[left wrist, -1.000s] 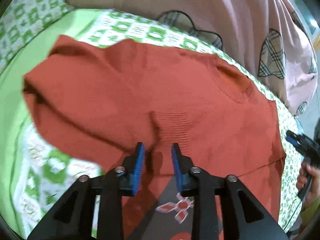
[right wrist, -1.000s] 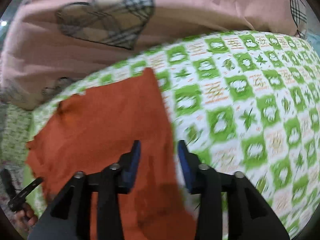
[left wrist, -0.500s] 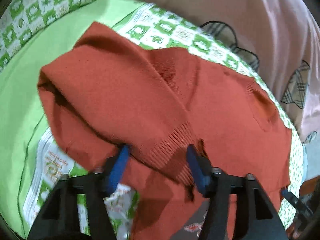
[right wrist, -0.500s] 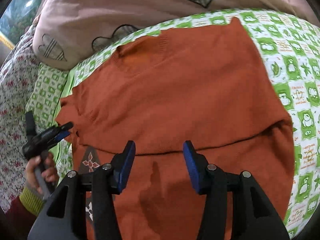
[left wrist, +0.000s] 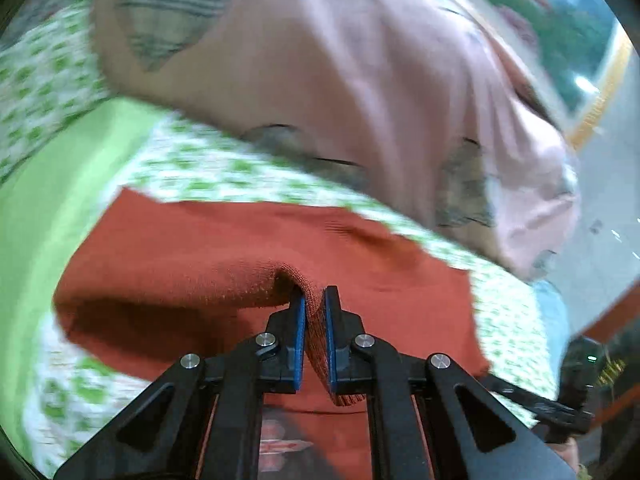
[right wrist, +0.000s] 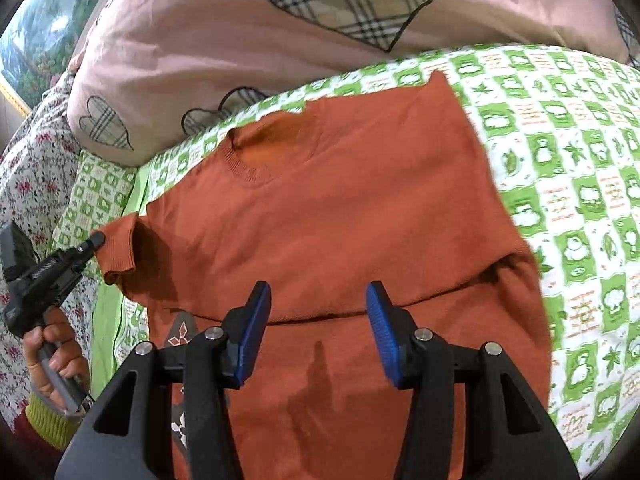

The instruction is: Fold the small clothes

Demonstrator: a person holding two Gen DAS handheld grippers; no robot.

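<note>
Left gripper (left wrist: pixel 315 304) clamped on ribbed sleeve cuff (right wrist: pixel 118 246) of the orange sweater (right wrist: pixel 340 208), at 9 o'clock in right wrist view. Right gripper (right wrist: pixel 318 330) spread wide, holding nothing, above sweater's lower fold. Sweater flat on green-checked bed (right wrist: pixel 580 152); pink quilt (right wrist: pixel 240 28) at 12 o'clock.

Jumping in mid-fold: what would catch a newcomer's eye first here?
The rust-orange sweater spread over the green-checked bedsheet, filling the middle of the right wrist view. Next, the left gripper shut on the sweater's ribbed cuff at its left edge, and the pink heart-patch quilt heaped behind.
</note>
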